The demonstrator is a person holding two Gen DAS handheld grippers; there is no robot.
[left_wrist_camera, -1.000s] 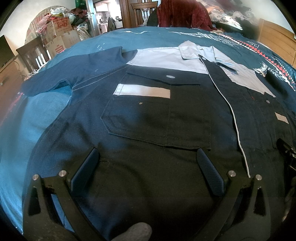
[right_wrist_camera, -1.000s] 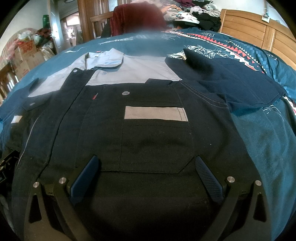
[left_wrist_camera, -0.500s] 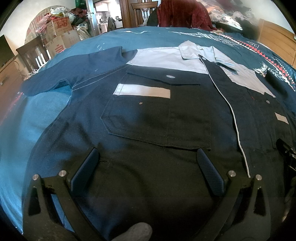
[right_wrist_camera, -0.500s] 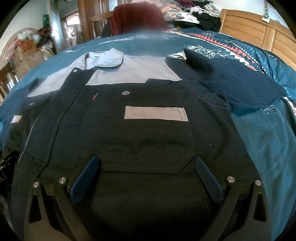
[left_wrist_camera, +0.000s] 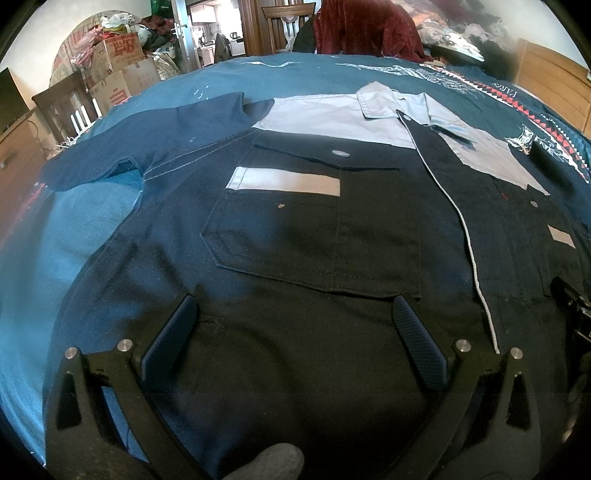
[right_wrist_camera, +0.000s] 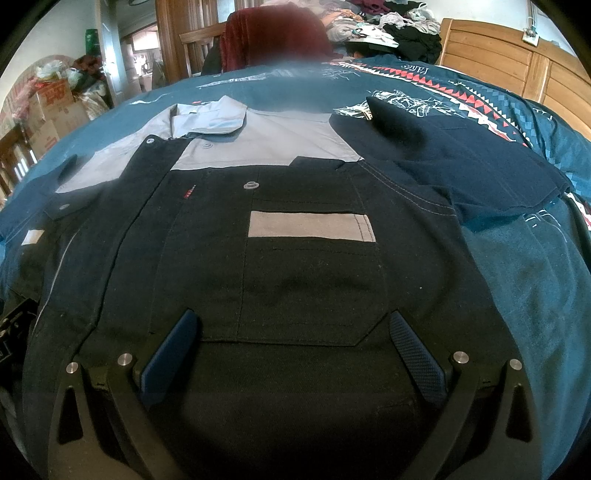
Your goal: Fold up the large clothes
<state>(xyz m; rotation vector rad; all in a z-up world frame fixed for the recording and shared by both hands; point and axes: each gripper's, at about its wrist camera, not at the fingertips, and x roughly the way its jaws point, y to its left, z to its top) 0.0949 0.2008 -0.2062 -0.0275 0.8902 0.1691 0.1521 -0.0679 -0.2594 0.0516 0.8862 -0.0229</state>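
Navy and grey shirt [left_wrist_camera: 314, 258]: lies flat, front up, on the teal bedspread [left_wrist_camera: 44, 266] ahead of both my grippers, collar at the far end and both short sleeves spread out to the sides.
Collar [right_wrist_camera: 210, 118]: pale grey, folded down, with a grey yoke beneath it.
Chest pockets: one on each side, each with a grey strip [right_wrist_camera: 310, 225] across the top and a snap button [right_wrist_camera: 252, 184] above.
Red tag [right_wrist_camera: 189, 193]: small stitched mark beside the placket; probably lettering, but too small for me to read.
My left gripper [left_wrist_camera: 293, 321]: fingers spread wide, nothing between them, low over the lower front panel just below the pocket.
My right gripper [right_wrist_camera: 293, 336]: also spread wide with nothing held, low over the fabric at the other pocket's bottom edge.
Bedspread print [right_wrist_camera: 476, 99]: white line drawings with red and white triangles; a few letters near the headboard [right_wrist_camera: 509, 55], not legible.
Cardboard boxes [left_wrist_camera: 118, 70]: stacked at far left, red printing I can't make out.
Dark red cloth [left_wrist_camera: 362, 26]: draped over a wooden chair beyond the bed.
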